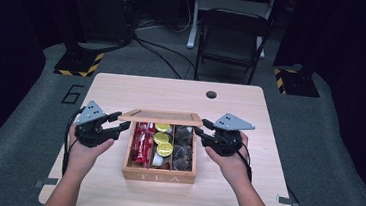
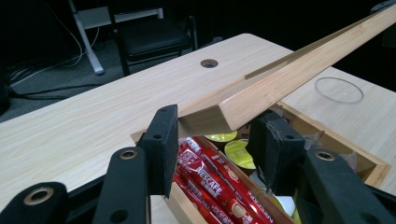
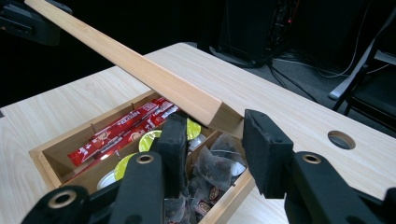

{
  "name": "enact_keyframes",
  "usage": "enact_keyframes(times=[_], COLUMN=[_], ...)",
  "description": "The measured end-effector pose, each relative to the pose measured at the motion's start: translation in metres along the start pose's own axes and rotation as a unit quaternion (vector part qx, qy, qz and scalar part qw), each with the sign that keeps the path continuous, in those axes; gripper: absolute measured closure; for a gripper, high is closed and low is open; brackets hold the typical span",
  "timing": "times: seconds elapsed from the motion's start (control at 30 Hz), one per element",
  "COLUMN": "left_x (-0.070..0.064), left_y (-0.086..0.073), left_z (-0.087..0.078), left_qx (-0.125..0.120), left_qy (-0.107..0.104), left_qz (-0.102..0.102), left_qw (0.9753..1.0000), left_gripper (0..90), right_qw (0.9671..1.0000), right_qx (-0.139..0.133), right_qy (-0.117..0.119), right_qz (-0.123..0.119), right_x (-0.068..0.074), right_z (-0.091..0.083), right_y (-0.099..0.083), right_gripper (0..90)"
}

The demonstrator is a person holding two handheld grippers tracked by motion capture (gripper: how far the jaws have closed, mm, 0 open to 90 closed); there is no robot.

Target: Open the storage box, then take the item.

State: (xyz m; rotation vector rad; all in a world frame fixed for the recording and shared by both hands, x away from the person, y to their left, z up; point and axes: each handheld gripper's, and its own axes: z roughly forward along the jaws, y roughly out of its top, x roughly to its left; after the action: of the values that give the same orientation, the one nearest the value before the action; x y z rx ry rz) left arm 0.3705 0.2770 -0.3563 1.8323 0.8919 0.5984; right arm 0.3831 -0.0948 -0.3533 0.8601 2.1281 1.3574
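Observation:
A wooden tea box [image 1: 158,176] marked TEA stands at the middle of the table. Its compartments hold red Nescafe sachets [image 1: 141,142], yellow-topped capsules [image 1: 162,141] and dark tea bags [image 1: 183,145]. The wooden lid [image 1: 162,117] is raised above the box's back edge. My left gripper [image 1: 121,122] is shut on the lid's left front corner [image 2: 219,116], one jaw on each side. At the other end, my right gripper [image 1: 198,132] is shut on the right front corner [image 3: 219,114]. The sachets [image 2: 210,179] lie just under the left jaws, and the tea bags [image 3: 210,168] under the right jaws.
The light wooden table [image 1: 171,94] has a round cable hole [image 1: 211,94] at the back. A clear round ring [image 2: 338,89] lies on the table beyond the box. A black chair [image 1: 232,37] and floor cables stand behind the table.

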Motion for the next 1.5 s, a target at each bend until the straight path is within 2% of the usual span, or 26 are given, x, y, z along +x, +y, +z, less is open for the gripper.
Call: enact_keyframes(times=[0.17,0.27,0.3,0.4,0.43,0.5,0.7,0.97,1.23,1.5], left_x=[0.0,0.0,0.0,0.0,0.001,0.002,0.002,0.002,0.0,0.003], left_y=[-0.001,-0.001,-0.002,-0.002,-0.002,-0.003,-0.003,-0.003,-0.004,-0.002], left_z=[0.0,0.0,0.0,0.0,0.0,0.0,0.0,0.001,0.0,0.001], left_qx=[-0.002,-0.003,-0.004,-0.006,-0.007,-0.007,-0.006,-0.006,0.0,-0.003], left_qy=[0.001,0.0,-0.001,-0.003,-0.004,-0.006,-0.007,-0.005,-0.005,-0.007], left_qz=[0.0,0.0,-0.001,-0.002,-0.004,-0.01,-0.009,-0.004,-0.001,-0.003], left_qw=[1.0,1.0,1.0,1.0,1.0,0.9999,0.9999,1.0,1.0,1.0], left_gripper=[53.0,53.0,53.0,53.0,53.0,53.0,53.0,53.0,53.0,53.1], right_qw=[1.0,0.9999,0.9998,0.9998,0.9997,0.9997,0.9996,0.9986,0.9993,0.9998], right_qx=[0.0,-0.006,-0.006,-0.008,-0.006,-0.006,-0.002,-0.013,0.004,0.009], right_qy=[0.0,0.003,0.003,0.007,-0.001,-0.002,-0.014,-0.012,-0.007,0.002], right_qz=[0.003,0.01,0.019,0.02,0.024,0.024,0.024,0.049,0.036,0.018], right_x=[0.0,0.0,0.0,0.0,0.001,0.001,0.005,0.006,0.017,0.029], right_z=[0.0,0.0,0.001,0.001,0.0,0.0,-0.01,-0.022,-0.013,-0.008], right_y=[0.0,-0.002,-0.003,-0.005,-0.009,-0.011,-0.026,-0.04,-0.052,-0.054], right_gripper=[60.6,60.0,59.7,58.2,57.3,56.9,54.4,52.1,51.8,51.8])
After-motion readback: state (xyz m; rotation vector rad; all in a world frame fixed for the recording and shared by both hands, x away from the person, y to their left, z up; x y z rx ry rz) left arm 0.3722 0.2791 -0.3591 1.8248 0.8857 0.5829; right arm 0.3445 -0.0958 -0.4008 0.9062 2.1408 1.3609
